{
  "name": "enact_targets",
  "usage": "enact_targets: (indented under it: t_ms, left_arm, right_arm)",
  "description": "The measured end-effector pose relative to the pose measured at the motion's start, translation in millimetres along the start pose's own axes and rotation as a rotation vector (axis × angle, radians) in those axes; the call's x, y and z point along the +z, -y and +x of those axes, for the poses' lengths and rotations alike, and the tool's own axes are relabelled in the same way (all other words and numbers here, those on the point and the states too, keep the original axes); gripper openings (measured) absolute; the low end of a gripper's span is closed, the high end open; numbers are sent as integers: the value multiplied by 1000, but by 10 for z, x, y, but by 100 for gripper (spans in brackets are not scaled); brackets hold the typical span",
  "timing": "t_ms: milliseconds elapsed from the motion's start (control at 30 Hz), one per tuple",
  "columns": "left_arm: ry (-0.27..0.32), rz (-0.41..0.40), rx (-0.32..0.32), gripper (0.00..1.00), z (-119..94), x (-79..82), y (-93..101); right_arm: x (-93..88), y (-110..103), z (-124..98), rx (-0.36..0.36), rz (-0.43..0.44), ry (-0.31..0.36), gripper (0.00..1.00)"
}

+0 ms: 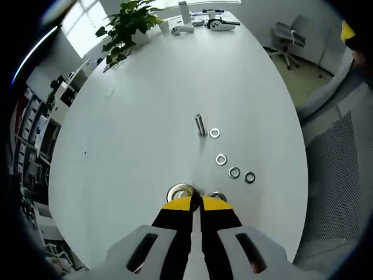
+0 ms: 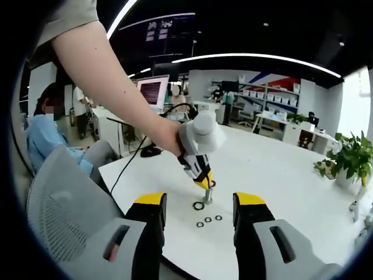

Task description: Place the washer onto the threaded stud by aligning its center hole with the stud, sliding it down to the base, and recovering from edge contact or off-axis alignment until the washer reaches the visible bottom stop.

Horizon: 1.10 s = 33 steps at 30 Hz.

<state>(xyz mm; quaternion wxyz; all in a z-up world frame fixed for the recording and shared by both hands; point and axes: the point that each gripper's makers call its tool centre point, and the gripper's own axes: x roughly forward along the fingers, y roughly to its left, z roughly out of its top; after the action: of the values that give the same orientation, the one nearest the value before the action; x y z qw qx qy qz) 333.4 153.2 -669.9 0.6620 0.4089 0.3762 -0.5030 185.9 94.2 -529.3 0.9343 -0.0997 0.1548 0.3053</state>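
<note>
Left gripper (image 1: 195,201): jaws closed on washer (image 1: 180,192) | threaded stud (image 1: 200,124) at 12 o'clock, bare | right gripper (image 2: 200,213): open, empty | placement not yet done

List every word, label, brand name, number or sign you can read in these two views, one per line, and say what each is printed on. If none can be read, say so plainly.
No text can be read in either view.
Monitor: its screen shows lines of content, too small and blurred to read.
Wall screens up near the ceiling: blurred, unreadable.
Washers, stud and left gripper: no markings visible.
</note>
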Motion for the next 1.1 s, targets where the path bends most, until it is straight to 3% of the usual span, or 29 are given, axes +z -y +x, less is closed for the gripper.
enact_targets:
  t_ms: [500,1100]
  left_arm:
    - [-32,17,-5,1,40,-56,14]
    - [-24,21,12,2,40,-52,-47]
  right_arm:
    - [-12,10,-2,-6,-6,-7,48]
    - [-29,17,5,-6,-7,-15,48]
